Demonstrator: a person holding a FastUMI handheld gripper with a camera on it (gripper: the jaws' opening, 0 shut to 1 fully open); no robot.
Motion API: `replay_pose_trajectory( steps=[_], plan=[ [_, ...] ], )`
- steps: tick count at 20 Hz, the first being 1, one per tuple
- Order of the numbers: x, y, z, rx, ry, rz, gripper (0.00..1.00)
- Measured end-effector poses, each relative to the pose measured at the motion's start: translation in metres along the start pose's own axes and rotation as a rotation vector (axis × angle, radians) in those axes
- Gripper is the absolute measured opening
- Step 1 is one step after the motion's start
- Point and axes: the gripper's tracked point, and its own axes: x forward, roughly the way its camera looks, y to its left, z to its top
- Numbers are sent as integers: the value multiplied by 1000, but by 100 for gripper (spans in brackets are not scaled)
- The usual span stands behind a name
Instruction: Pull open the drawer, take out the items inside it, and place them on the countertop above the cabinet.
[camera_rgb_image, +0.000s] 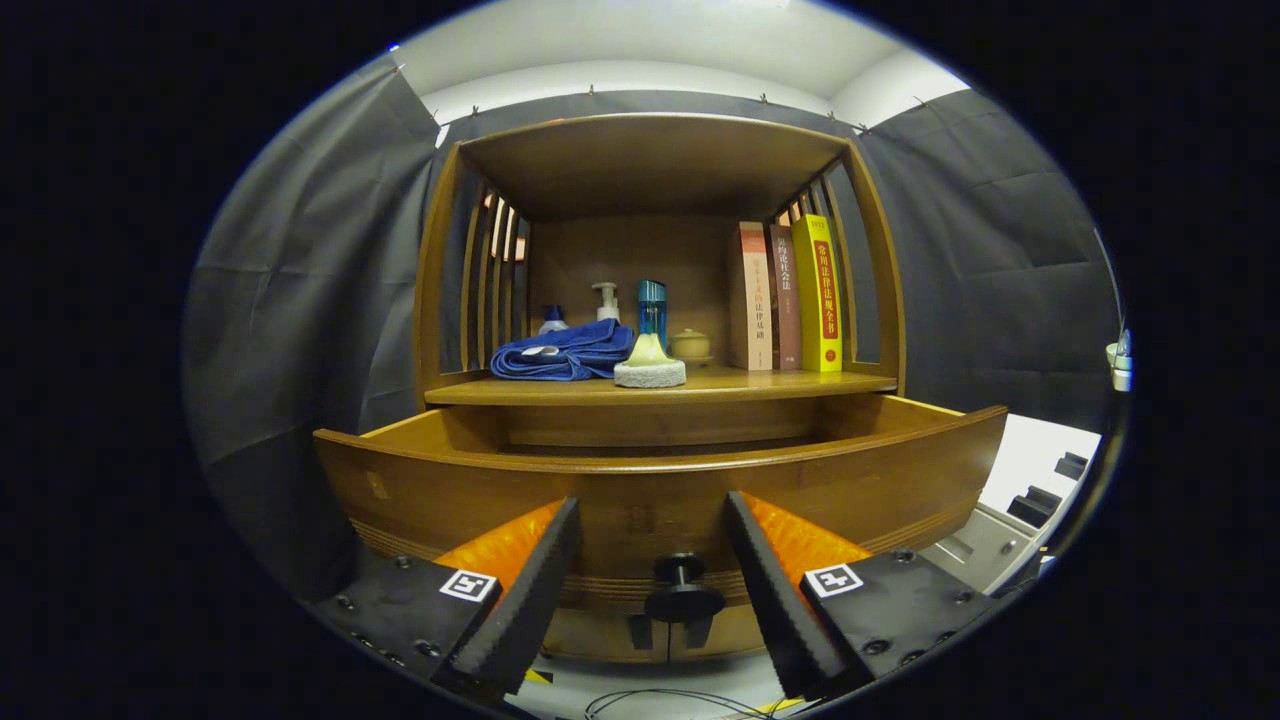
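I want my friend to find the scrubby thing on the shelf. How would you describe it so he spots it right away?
Look at the wooden cabinet above the pulled-out wooden drawer, beyond the open gripper whose fingers flank the black drawer knob. On its shelf, right of the folded blue towel, sits the dish brush. It alone has a round grey-white pad, a yellow-green dome and an upright teal handle.

Drawer: wooden, brown, pulled out from the cabinet base; its curved front is faced toward the fingers, with grooved lines along the lower edge. Knob: dark, round, fixed at the front's lower middle, seen between the spread fingers and untouched. Drawer contents are hidden by the front panel. Countertop: brown wooden shelf directly above the drawer, on which a folded blue towel is laid at the left.
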Motion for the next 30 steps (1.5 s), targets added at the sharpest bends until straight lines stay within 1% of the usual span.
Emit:
replay_pose_trajectory(
  steps=[11, 18, 30],
  plan=[
    [48, -2, -4, 0, 31, 2, 97],
    [88, -1, -11, -1, 49, 4, 98],
    [130, -1, -19, 8, 78, 5, 98]
  ],
)
